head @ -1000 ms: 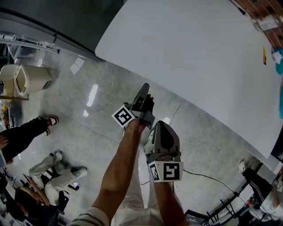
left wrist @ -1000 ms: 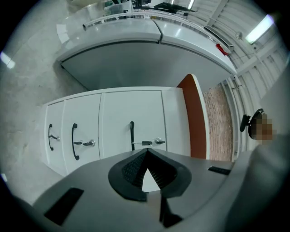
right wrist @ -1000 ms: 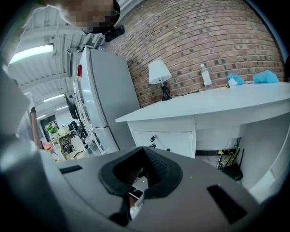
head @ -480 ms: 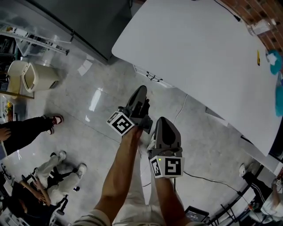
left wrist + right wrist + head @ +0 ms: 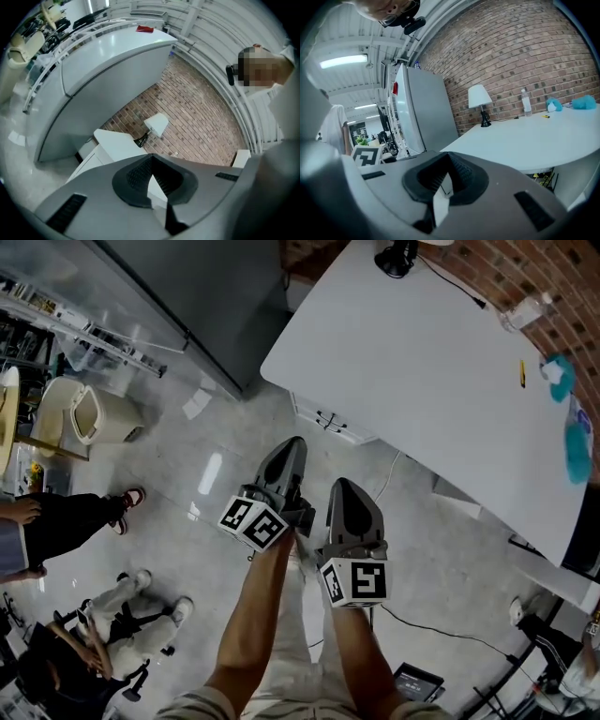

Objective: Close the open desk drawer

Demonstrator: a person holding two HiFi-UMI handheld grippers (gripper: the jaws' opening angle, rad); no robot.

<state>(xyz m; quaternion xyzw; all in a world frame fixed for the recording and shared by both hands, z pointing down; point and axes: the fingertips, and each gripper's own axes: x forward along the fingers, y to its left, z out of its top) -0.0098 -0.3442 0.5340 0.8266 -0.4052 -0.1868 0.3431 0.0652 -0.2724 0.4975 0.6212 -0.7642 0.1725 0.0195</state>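
Far left: beige bin (image 5: 89, 413) on the tiled floor (image 5: 441, 549), a bystander's leg (image 5: 66, 521) below it, a tall grey cabinet (image 5: 206, 296) at the top. None of it matters to the task.

Centre: left gripper (image 5: 292, 444), held in the air over the floor. Its jaws are pressed together with nothing between them, which its own view confirms. It points toward the desk corner.

Just beside it on the right is the right gripper (image 5: 343, 486). Its jaws also meet and it is empty. It hangs a bit nearer the person, and neither tong touches any furniture.

Right of them is the task's thing: the white drawer unit (image 5: 330, 420). It sits under the near-left corner of the white desk (image 5: 422, 381), and its front with dark handles shows past the desk edge. It is near the tongs but apart from them. I can't tell from here how far the drawer is out.

Further right there is a lamp (image 5: 479, 98) and a bottle (image 5: 527, 104) on the desk by the brick wall.

Step in hand, as I judge it: approach, no contact yet. To do it well:
- Bring one closed tong down level with the drawer front.
- Put the flat of the closed tips on the panel beside the handle, not on the handle.
- Push straight along the slide until the front is flush.
- Avoid an angled shove, since the tips could skid off.
- Keep the spare tong clear of the desk edge.
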